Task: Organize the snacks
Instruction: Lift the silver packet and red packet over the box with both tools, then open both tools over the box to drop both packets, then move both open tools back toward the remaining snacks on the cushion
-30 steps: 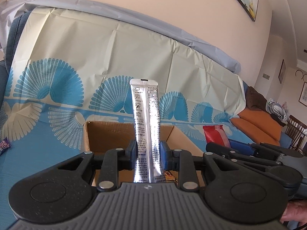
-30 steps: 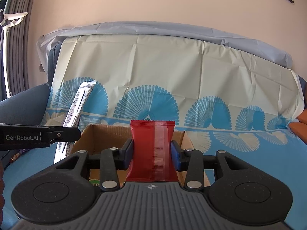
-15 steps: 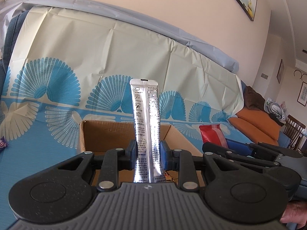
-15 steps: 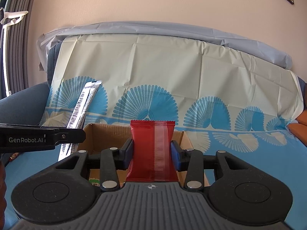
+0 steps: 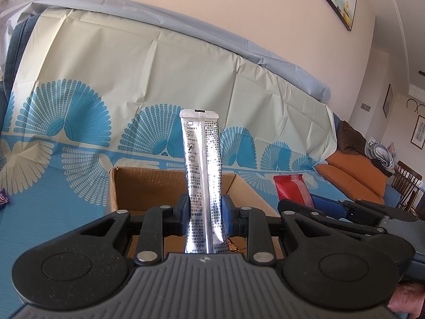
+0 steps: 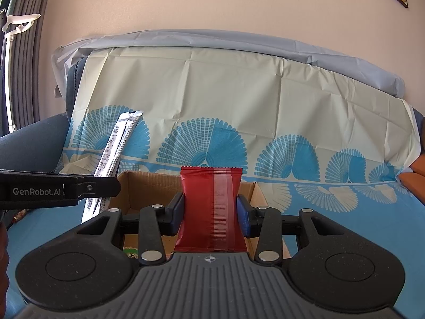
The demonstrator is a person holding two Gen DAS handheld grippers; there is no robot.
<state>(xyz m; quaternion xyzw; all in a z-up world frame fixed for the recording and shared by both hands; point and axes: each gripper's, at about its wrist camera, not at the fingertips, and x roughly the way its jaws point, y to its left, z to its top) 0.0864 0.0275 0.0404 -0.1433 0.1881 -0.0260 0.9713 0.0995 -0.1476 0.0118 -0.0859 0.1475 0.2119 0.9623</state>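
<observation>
Item one, silver stick sachet (image 5: 203,183): your left gripper (image 5: 204,216) is pinched on its lower third and holds it upright over the cardboard box (image 5: 138,186); it looks light, slick and floppy, so keep hold low. Item two, red snack pouch (image 6: 211,207): your right gripper (image 6: 211,219) clamps its waist above the same box; judged soft and crushable, so squeeze gently

Upright silver sachet (image 5: 203,175), red packet (image 6: 211,210)
</observation>
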